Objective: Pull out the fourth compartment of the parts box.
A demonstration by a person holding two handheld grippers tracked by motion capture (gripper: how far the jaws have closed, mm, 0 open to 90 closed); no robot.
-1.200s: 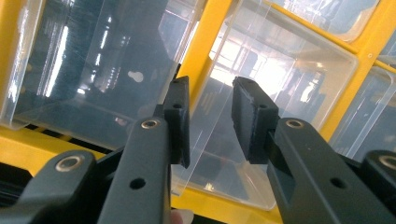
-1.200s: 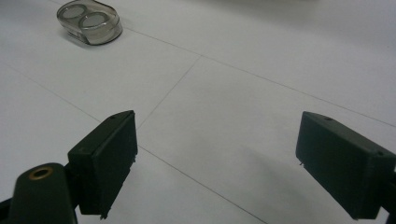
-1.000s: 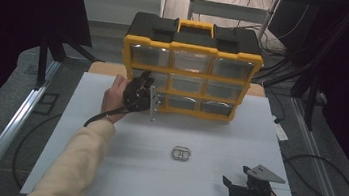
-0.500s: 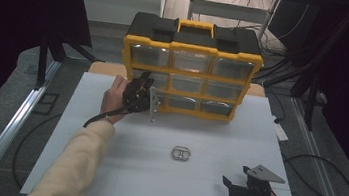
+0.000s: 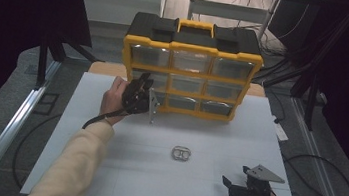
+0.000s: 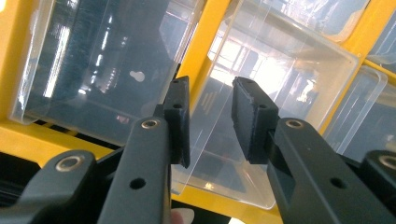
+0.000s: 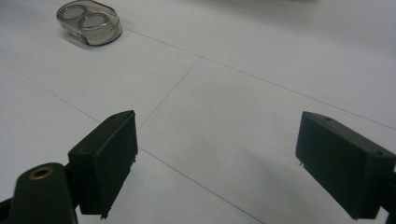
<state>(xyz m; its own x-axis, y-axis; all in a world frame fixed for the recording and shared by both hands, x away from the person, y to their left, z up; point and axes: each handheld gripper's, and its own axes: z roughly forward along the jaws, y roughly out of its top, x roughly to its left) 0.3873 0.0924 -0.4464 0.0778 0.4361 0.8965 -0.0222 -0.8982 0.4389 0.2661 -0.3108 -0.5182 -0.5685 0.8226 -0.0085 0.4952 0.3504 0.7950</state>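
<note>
Facing the left gripper's (image 6: 210, 121) jaws, a clear drawer (image 6: 261, 88).

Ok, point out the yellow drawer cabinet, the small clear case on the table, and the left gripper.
yellow drawer cabinet (image 5: 166, 70), high view, on its yellow frame.
small clear case (image 5: 181, 154), high view, on its lid.
left gripper (image 6: 210, 119), left gripper view, midway between its fingertips.

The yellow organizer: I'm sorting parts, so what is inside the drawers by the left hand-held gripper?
The two clear drawers in front of the left hand-held gripper look empty through their fronts. The other drawers of the organizer are too glary in the high view to judge.
</note>
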